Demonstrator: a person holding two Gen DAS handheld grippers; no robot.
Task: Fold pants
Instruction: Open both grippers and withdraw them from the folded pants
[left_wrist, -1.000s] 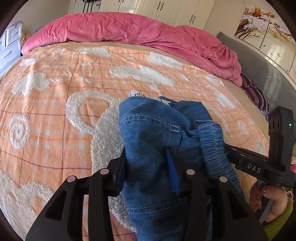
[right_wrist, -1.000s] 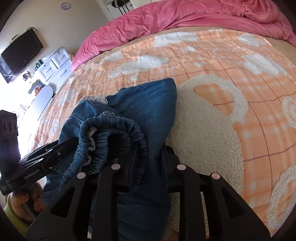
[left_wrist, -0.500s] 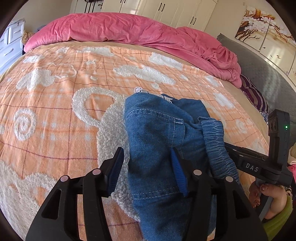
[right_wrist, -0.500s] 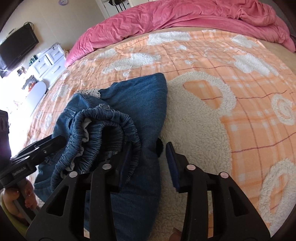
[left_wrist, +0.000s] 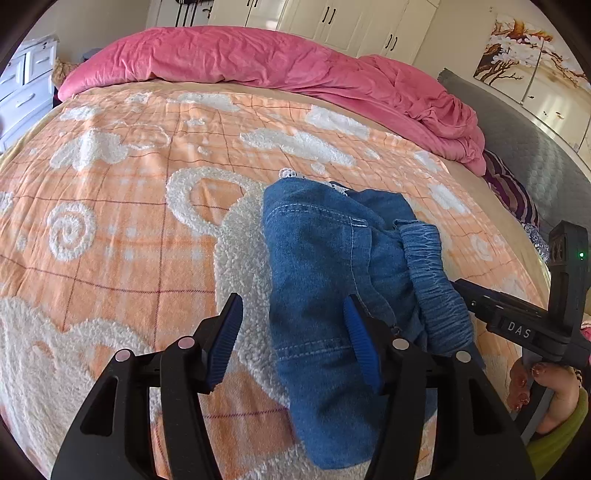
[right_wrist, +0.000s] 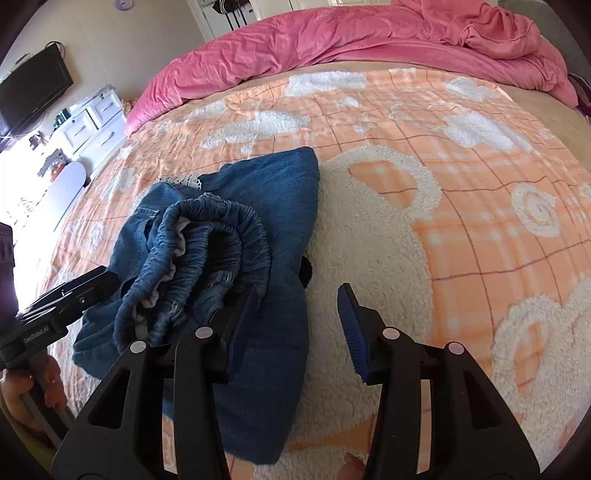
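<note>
Blue denim pants (left_wrist: 325, 266) lie bunched and folded on an orange and white blanket (left_wrist: 122, 206), elastic waistband (left_wrist: 432, 280) on top. My left gripper (left_wrist: 291, 339) is open, its jaws straddling the pants' left edge without gripping. In the right wrist view the pants (right_wrist: 273, 206) lie left of centre with the gathered waistband (right_wrist: 207, 243) up. My right gripper (right_wrist: 299, 328) is open, its left finger over the denim, its right finger over the blanket. Each gripper shows in the other's view: the right one (left_wrist: 517, 325), the left one (right_wrist: 55, 306).
A pink duvet (left_wrist: 280, 66) is heaped along the far side of the bed. A grey headboard (left_wrist: 532, 147) and striped pillow (left_wrist: 513, 192) are at right. White drawers (right_wrist: 96, 125) and a TV (right_wrist: 33, 88) stand beyond the bed's left side.
Both grippers have opened and let go of the denim they were clamping. Both have drawn back a little, and the pants now rest on the blanket.
</note>
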